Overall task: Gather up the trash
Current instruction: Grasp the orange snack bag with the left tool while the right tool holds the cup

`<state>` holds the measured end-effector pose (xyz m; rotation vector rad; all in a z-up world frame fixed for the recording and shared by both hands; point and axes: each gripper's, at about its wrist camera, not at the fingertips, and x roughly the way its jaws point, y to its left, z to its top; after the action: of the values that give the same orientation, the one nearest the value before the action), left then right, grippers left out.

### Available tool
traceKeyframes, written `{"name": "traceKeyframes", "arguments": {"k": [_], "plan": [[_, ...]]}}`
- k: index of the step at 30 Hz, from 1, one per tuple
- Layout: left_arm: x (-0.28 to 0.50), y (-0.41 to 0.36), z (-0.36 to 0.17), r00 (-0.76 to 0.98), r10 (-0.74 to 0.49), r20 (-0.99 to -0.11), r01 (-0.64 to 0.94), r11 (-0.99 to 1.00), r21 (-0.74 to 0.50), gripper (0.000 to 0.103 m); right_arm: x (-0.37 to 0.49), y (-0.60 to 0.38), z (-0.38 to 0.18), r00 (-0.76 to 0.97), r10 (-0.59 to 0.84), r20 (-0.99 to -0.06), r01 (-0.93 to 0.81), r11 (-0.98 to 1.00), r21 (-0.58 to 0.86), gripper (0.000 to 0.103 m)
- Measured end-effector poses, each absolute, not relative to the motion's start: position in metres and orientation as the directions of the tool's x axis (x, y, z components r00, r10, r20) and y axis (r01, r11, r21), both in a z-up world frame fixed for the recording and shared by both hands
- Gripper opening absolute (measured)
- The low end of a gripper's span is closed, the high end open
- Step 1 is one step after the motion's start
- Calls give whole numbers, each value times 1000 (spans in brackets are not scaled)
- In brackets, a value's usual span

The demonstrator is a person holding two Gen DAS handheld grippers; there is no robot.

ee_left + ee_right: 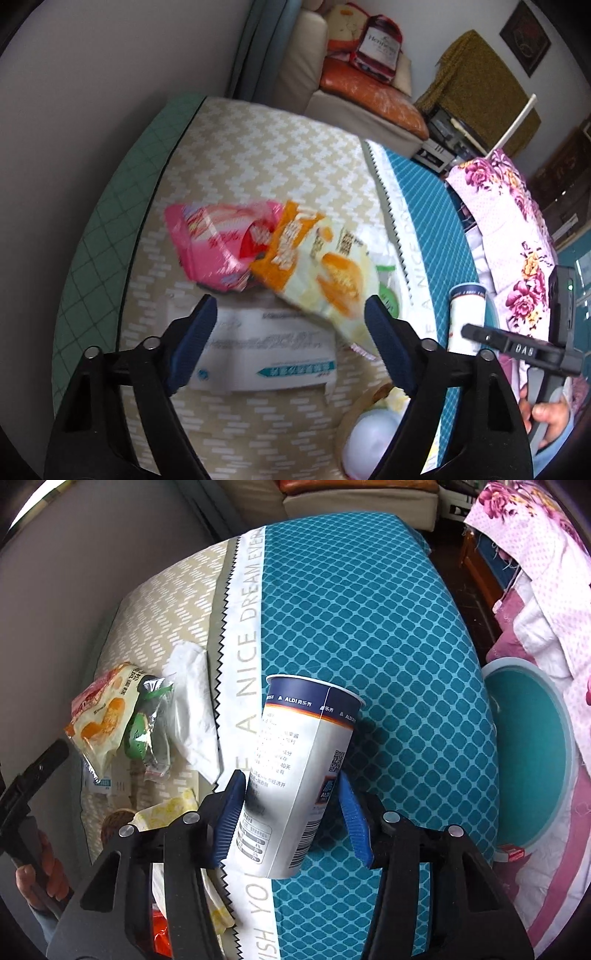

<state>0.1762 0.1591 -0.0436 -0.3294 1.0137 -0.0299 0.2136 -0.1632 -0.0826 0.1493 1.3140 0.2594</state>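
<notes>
Item one: our right claw (291, 812), blue pads on either side of a tall paper cup (299, 775). The left pad presses the cup's side; the right pad sits just beside it, and we cannot tell whether it touches, so we record the grip as uncertain. The cup leans, its open mouth pointing away from us, above the teal diamond-patterned cover (369, 627) of the table, close to the white lettered band (247, 635).

Item two: our left claw (290, 325), released, its pads spread wide with nothing gripped. It hangs over the beige zigzag part of the cover (258, 147).

Item three: trash lying on the beige part. We list a pink snack bag (210, 243), an orange and white snack bag (321, 269) overlapping it, and a white printed carton (266, 350) under both, directly between the left pads. A green wrapper (144, 731) lies beside the orange bag, and a crumpled white tissue (192, 701) lies against the toothed border of the lettered band. A yellow wrapper (170, 808) lies nearer our edge.

Item four: a round teal basin (524, 760) beyond the right edge of the table, beside pink flowered fabric (535, 554).

Item five: the same cup (466, 317), seen from the left view, stands out at the right.
</notes>
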Motion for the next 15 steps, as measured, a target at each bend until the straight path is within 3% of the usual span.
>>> {"name": "traceKeyframes", "arguments": {"k": [7, 9, 11, 15], "plan": [[202, 145, -64, 479, -136, -867, -155, 959, -236, 72, 205, -161, -72, 242, 280, -929, -113, 959, 260, 49], [204, 139, -70, 479, -139, -867, -153, 959, -238, 45, 203, -161, -71, 247, 278, -928, -114, 960, 257, 49], [203, 135, -74, 472, -163, -866, -149, 954, -260, 31, 201, -161, -69, 250, 279, -927, -117, 959, 257, 49], [192, 128, -64, 507, -160, -847, -122, 960, -254, 25, 195, -166, -63, 273, 290, -917, -129, 956, 264, 49]]}}
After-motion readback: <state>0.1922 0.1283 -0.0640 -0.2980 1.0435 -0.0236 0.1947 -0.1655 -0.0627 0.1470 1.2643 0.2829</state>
